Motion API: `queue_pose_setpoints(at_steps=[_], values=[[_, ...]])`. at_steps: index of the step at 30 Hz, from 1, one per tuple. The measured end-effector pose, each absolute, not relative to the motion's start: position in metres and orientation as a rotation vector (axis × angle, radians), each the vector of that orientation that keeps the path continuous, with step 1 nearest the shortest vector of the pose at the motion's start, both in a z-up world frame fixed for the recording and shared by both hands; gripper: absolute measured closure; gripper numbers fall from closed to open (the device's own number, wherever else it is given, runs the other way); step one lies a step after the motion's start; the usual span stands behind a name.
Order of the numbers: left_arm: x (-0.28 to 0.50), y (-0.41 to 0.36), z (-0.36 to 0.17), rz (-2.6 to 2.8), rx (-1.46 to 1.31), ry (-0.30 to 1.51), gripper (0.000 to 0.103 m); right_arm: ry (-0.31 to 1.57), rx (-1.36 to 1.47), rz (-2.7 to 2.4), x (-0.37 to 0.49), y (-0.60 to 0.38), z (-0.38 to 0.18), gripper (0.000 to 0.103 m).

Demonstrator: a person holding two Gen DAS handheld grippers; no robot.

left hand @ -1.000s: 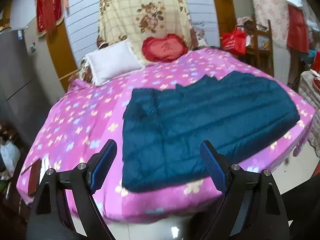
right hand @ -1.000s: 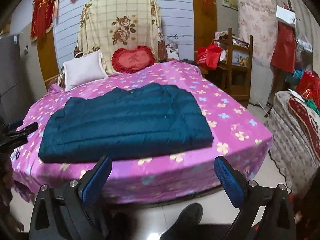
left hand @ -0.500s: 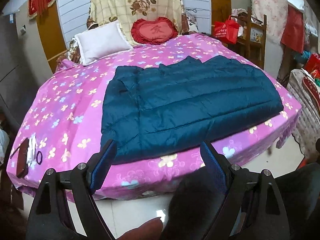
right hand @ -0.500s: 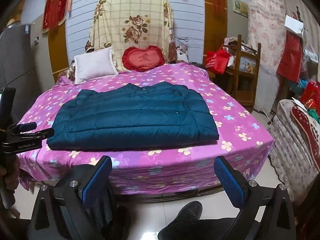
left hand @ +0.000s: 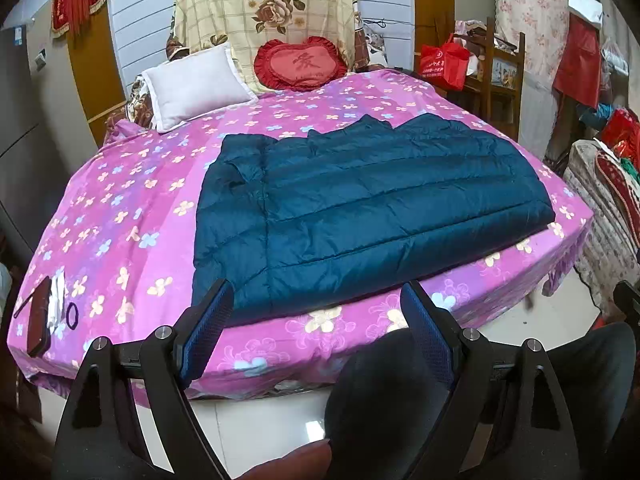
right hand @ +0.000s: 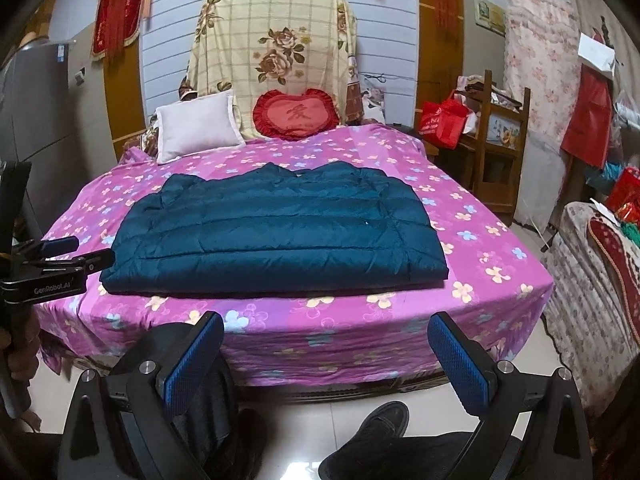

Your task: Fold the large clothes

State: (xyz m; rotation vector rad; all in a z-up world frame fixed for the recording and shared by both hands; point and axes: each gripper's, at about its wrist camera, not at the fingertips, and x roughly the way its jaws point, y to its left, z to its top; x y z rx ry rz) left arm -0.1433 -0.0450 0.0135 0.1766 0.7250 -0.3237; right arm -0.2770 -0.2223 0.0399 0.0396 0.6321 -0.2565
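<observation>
A dark teal quilted down jacket [left hand: 360, 204] lies flat and folded into a broad rectangle on the pink flowered bed [left hand: 120, 208]; it also shows in the right wrist view [right hand: 276, 236]. My left gripper [left hand: 316, 320] is open and empty, held off the bed's front edge, short of the jacket's near hem. My right gripper [right hand: 326, 348] is open and empty, lower and farther back, over the floor in front of the bed [right hand: 480, 240]. The left gripper also shows at the left edge of the right wrist view [right hand: 64, 258].
A white pillow [left hand: 196, 84] and a red heart cushion [left hand: 300, 64] lie at the bed's head. A dark phone and small items [left hand: 40, 324] sit at the bed's near left corner. A wooden shelf with a red bag [right hand: 444, 120] stands right, a covered seat [right hand: 600, 280] nearer right. My legs and shoe [right hand: 384, 420] are on the floor.
Both grippers have drawn back from the bed and risen a little, so the jacket looks smaller and farther. The jacket has not moved. Both grippers stay open.
</observation>
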Motion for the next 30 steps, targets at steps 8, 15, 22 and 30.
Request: queue_pose_setpoints(at_steps=[8,15,22,30], values=[[-0.1433,-0.0452,0.0139,-0.324,0.176,0.728,0.017,0.633,0.041,-0.256,-0.2769,-0.2233,0.0397,0.002],[-0.1436,-0.0456,0.0142,-0.324,0.176,0.728,0.018,0.630,0.053,-0.252,-0.2786,-0.2253,0.0402,0.002],[-0.1439,-0.0457,0.0142,-0.325,0.176,0.730,0.018,0.627,0.052,-0.256,-0.2798,-0.2268,0.0407,0.002],[-0.1443,-0.0466,0.0126,-0.327,0.177,0.735,0.017,0.632,0.052,-0.258,-0.2807,-0.2264,0.0395,0.002]])
